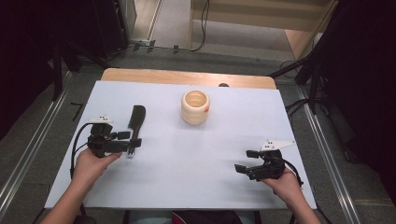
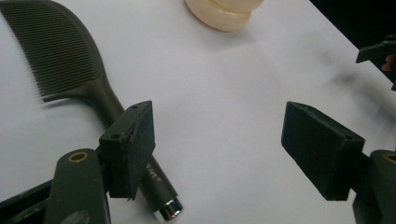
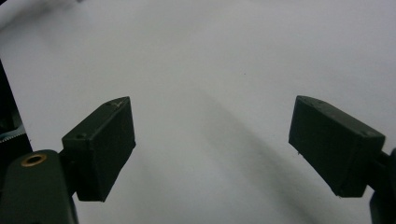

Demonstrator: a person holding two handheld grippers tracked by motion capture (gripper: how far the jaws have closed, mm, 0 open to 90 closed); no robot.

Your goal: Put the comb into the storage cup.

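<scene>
One black comb (image 1: 136, 122) lies flat at the left of your white table (image 1: 187, 158), its handle beside your left gripper (image 1: 132, 140), whose spread jaws grip nothing. One cream ribbed cup (image 1: 195, 107) stands well apart near the far edge, and your right gripper (image 1: 246, 161) is also spread and empty.

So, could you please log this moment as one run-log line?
left gripper: open, beside comb handle | right gripper: open, holding nothing | comb: flat on table | cream ribbed cup: upright, untouched

One black comb (image 1: 137, 122), one cream ribbed cup (image 1: 195, 107), one white table (image 1: 187, 182), two hand-held grippers: left (image 1: 132, 140), right (image 1: 243, 161)
</scene>
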